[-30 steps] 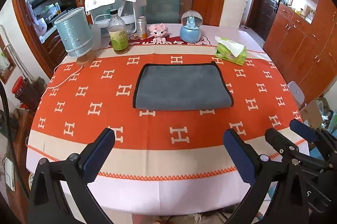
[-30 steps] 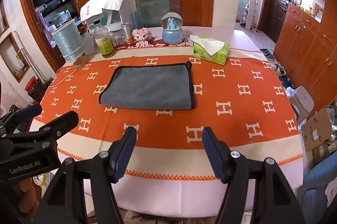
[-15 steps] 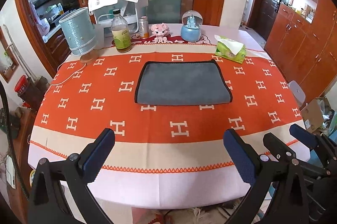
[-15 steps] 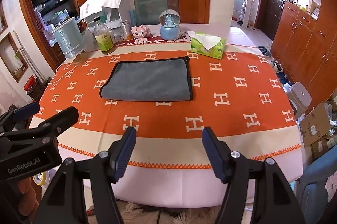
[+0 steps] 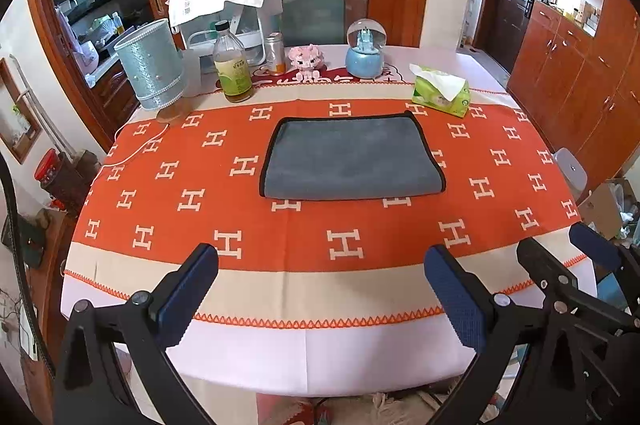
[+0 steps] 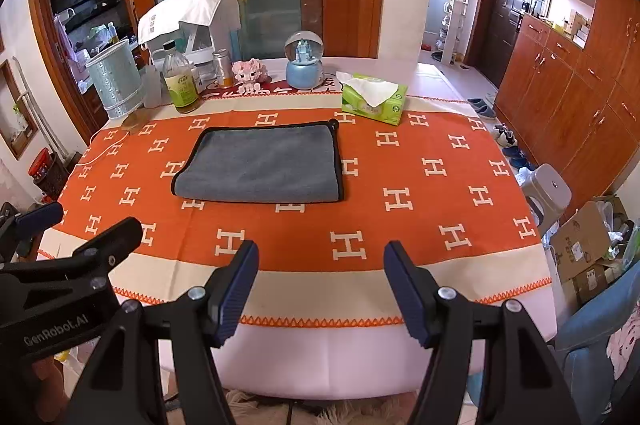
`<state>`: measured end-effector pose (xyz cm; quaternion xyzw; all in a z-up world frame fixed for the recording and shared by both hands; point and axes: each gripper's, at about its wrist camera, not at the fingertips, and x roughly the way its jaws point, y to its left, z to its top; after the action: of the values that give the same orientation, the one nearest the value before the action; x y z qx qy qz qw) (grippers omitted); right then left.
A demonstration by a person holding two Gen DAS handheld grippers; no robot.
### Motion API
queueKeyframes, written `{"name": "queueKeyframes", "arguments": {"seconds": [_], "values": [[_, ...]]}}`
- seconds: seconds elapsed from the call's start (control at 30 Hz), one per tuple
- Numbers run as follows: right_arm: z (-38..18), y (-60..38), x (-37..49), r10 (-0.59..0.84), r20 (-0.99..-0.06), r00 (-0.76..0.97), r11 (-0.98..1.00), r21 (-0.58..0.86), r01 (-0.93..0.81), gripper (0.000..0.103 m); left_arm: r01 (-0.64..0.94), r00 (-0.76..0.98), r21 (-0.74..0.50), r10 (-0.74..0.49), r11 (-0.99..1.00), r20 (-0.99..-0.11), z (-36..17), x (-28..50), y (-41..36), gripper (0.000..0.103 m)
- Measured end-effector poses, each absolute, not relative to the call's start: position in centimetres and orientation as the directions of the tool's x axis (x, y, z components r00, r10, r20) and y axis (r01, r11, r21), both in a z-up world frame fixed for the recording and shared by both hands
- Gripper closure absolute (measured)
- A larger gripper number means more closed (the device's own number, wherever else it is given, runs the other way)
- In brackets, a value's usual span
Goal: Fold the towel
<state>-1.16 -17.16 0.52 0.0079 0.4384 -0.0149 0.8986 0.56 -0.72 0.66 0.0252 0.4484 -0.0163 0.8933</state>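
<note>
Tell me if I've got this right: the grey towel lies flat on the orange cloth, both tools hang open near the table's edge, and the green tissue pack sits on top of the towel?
Not quite. The green tissue pack sits on the orange cloth beyond the grey towel's far right corner, not on it; the right wrist view shows cloth between them. The rest holds: the towel lies flat, and the left tool and right tool are open.

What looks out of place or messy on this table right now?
Nothing stands out. The grey towel lies flat and neatly squared on the orange tablecloth. The bottle, snow globe and tissue pack stand upright along the far edge, with no spills visible.
</note>
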Motion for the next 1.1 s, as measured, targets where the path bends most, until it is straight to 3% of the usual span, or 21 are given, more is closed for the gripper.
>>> {"name": "queueKeyframes", "arguments": {"seconds": [1.1], "values": [[0.7,-17.0,-0.3,-0.015,-0.776,0.631,0.999,0.010,0.035,0.038,0.049,0.610,0.019,-0.015,0.999,-0.792,0.8,1.7,-1.0,0.001]]}}
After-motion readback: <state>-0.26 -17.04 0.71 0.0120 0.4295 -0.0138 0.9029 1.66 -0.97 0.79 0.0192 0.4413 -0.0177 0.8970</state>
